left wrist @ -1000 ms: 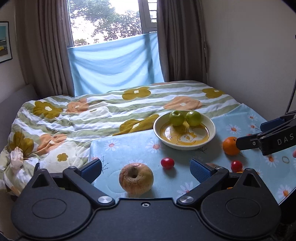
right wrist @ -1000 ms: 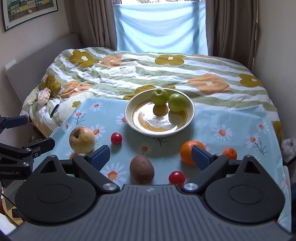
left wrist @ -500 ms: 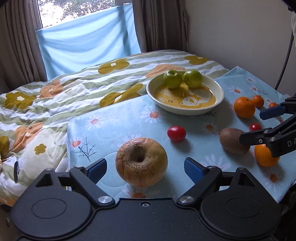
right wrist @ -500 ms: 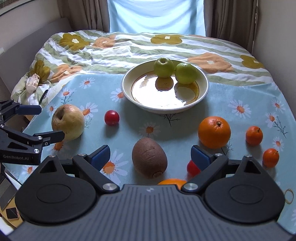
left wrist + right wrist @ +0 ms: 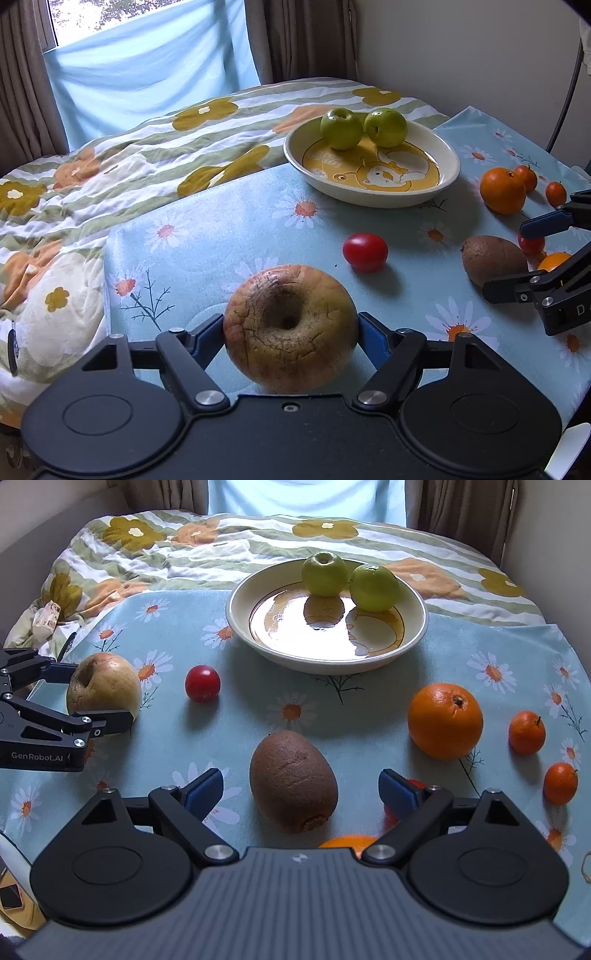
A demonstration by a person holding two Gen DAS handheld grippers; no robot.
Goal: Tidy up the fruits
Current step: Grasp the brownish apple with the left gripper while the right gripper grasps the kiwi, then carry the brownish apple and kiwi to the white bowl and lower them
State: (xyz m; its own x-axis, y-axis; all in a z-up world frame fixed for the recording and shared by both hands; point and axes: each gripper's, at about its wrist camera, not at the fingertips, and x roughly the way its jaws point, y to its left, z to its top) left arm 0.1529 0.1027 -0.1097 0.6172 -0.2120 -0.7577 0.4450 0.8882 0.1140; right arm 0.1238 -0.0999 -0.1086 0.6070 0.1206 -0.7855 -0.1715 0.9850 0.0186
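Fruit mostly waits outside the cream bowl with the yellow cartoon print: from the left wrist we see only two green apples inside it. Our left claw has just been closing, and its blue pads touch the wrinkled yellow-brown apple on both sides, still on the daisy-print cloth.

From the right wrist, our right claw gapes wide around the brown kiwi, touching nothing; the large orange and red cherry tomato remain loose.

Glossy ceramic bowl, matt cloth mat, cracked apple
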